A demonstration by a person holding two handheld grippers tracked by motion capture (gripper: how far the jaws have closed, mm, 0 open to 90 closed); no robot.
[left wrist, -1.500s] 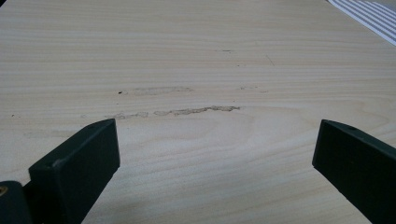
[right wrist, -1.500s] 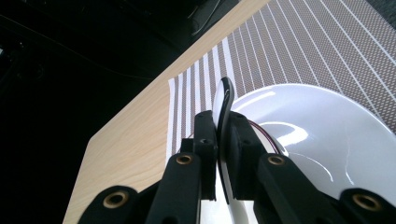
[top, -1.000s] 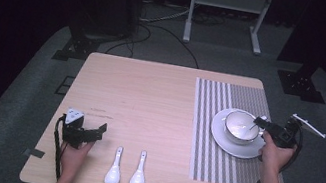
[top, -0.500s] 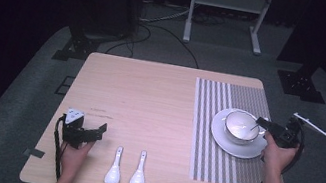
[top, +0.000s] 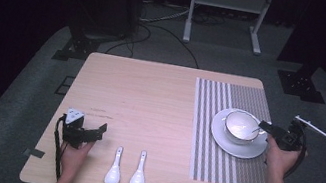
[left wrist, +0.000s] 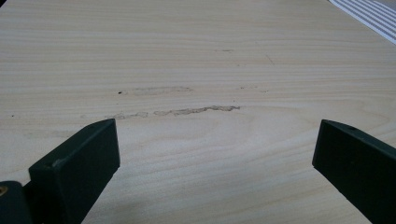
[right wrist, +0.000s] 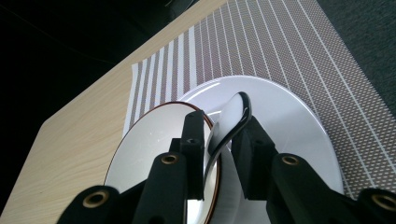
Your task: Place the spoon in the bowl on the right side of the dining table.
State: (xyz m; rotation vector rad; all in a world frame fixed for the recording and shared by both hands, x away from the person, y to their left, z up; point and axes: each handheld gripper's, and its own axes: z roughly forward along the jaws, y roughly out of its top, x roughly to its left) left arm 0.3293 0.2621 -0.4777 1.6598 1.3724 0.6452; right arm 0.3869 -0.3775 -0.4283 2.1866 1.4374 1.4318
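Moved: right gripper [top: 266, 126] eases outward from white gold-rimmed bowl [top: 240, 127], jaws slackening around white ceramic spoon [right wrist: 232, 119], placement near done; left gripper [top: 93, 131] idle, released.

— Any lettering, labels or numbers you can read anywhere?

— None. The table [top: 159, 101], the striped mat [top: 231, 96] and the saucer [top: 228, 141] are all bare of writing.

— Nothing on the bowl [top: 239, 125] just ahead of the right gripper [top: 266, 127]?

— No mark, only a dark rim line. The two spoons [top: 125, 176] beside the left gripper [top: 95, 130] carry no print either.
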